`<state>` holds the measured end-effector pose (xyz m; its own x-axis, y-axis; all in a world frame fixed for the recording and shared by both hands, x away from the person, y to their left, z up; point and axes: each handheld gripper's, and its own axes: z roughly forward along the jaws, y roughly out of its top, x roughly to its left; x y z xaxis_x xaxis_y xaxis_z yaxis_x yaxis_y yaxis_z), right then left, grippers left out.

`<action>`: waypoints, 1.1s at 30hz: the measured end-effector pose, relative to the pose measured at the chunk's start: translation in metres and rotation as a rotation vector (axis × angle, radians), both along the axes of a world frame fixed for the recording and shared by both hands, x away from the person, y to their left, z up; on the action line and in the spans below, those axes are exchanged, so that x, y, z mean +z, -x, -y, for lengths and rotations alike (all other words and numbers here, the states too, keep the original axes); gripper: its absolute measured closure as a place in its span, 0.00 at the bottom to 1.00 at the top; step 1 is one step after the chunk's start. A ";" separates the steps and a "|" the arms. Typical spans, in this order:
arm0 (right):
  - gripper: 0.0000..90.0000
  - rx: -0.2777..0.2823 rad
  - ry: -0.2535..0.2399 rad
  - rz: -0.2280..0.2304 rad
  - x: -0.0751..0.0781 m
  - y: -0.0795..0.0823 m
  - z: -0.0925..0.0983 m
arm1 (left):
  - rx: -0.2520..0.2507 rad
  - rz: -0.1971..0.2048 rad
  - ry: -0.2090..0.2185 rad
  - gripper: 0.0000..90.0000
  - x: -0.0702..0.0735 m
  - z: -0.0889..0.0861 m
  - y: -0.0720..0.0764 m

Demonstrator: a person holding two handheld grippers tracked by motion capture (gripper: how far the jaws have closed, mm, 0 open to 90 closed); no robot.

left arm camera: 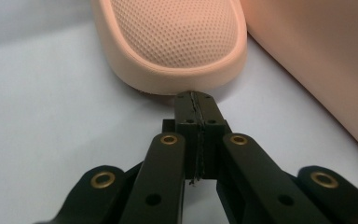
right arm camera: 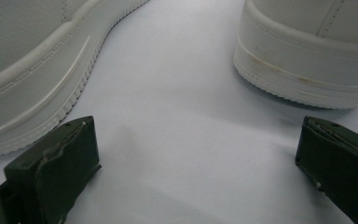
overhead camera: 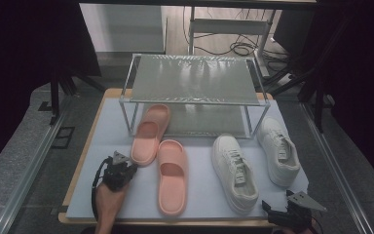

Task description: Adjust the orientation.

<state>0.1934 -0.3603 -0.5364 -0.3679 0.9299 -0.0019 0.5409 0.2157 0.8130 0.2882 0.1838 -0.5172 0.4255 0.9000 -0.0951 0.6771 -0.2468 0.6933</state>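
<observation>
On the pale grey mat (overhead camera: 199,192) that covers the wooden table, two soft pink foam slides and two white lace-up sneakers lie in front of a low metal-framed shoe rack with ribbed shelves (overhead camera: 192,80). The left pink slide (overhead camera: 149,134) lies with its toe pushed under the rack's lower shelf and its heel toward the person. The right pink slide (overhead camera: 171,176) lies just beside it, nearer the table's front edge.

The left gripper (overhead camera: 122,168) comes in from the bottom on a bare forearm, angled forward and toward the right, its tip just at the heel of the left pink slide. In the left gripper view its black jaws are pressed together with nothing between them, and their tip (left arm camera: 194,100) sits right at the rounded, dimpled heel (left arm camera: 177,42) of that slide, low over the mat; whether it touches the foam I cannot tell. The side of the other slide (left arm camera: 321,60) rises at the right of that view.

The right gripper (overhead camera: 292,209) rests at the front right corner of the table, near the heel of the left white sneaker (overhead camera: 234,171). Its jaws stand wide apart over bare mat (right arm camera: 191,126), with that sneaker's sole (right arm camera: 42,79) to one side and the heel of the right white sneaker (right arm camera: 307,60) ahead, both clear of the pads.
</observation>
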 end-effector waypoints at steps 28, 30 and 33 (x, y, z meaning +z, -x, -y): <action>0.00 0.000 -0.001 -0.001 0.000 0.000 0.000 | -0.025 0.041 -0.023 0.99 0.016 0.028 -0.055; 0.00 0.000 -0.001 -0.001 0.000 0.000 0.000 | -0.029 0.041 -0.037 0.99 0.016 0.032 -0.060; 0.00 0.000 -0.001 0.000 0.000 0.000 0.000 | -0.028 0.042 -0.053 0.99 0.016 0.037 -0.069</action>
